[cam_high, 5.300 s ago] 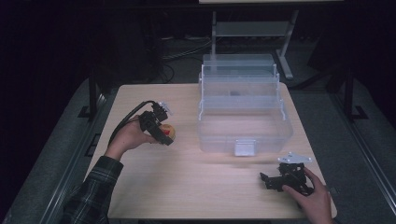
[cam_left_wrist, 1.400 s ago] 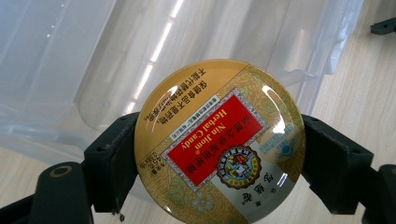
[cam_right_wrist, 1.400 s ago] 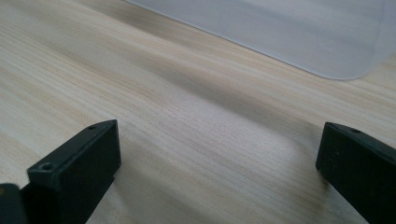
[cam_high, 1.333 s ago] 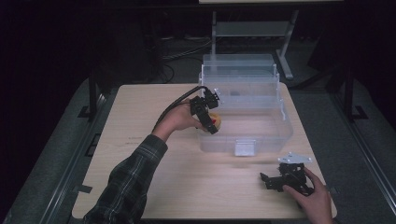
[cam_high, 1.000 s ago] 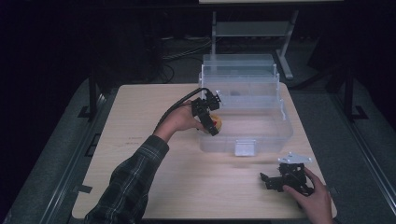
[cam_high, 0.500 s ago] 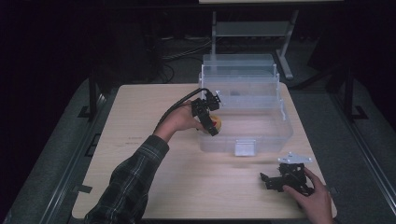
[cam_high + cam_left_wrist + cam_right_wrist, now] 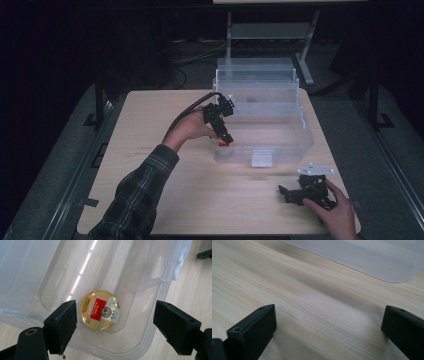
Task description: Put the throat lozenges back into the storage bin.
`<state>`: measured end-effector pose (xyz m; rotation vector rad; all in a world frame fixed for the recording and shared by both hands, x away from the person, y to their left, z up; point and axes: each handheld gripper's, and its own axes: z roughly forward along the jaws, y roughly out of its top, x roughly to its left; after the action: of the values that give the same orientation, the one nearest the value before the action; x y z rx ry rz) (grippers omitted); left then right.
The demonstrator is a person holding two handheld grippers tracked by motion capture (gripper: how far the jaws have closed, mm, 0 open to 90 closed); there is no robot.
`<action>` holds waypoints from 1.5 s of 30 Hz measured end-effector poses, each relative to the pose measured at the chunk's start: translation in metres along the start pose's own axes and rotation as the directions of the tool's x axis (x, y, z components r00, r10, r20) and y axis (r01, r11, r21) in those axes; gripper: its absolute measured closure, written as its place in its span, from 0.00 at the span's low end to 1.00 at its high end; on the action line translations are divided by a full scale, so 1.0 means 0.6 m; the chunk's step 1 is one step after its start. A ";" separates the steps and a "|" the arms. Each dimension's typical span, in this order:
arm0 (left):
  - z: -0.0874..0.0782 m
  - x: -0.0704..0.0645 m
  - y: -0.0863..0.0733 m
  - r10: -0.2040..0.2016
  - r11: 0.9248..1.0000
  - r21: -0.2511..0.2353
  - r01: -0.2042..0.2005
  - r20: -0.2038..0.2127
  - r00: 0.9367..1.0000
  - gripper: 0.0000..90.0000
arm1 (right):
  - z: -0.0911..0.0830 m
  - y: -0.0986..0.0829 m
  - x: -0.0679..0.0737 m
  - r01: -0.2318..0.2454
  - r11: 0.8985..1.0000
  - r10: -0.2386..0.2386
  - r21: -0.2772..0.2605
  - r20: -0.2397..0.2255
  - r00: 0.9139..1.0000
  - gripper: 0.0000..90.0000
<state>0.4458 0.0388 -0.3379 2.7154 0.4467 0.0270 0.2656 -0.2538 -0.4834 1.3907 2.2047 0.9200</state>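
the print on the round tin [image 7: 100, 310] is too small to read in the left gripper view, and in the high view the tin [image 7: 224, 144] is only a red-and-yellow speck, partly behind the left gripper [image 7: 226, 138]. the clear bin [image 7: 372, 257] is cut off by the top edge of the right gripper view. a dark smudge [image 7: 248, 99] in the bin's rear compartment is too faint to identify.

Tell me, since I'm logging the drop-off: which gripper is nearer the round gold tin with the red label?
Left. The left gripper hangs open just above the round gold tin in the clear plastic bin; the right gripper rests far off.
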 end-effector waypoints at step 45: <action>-0.071 -0.015 -0.192 -0.122 0.977 -0.182 0.108 -0.066 0.990 0.21 | 0.000 0.000 0.000 0.000 1.000 0.000 0.000 0.000 1.000 0.00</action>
<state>0.3990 0.1528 -0.3415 2.5158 0.5940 0.1333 0.2657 -0.2538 -0.4835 1.3912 2.2042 0.9200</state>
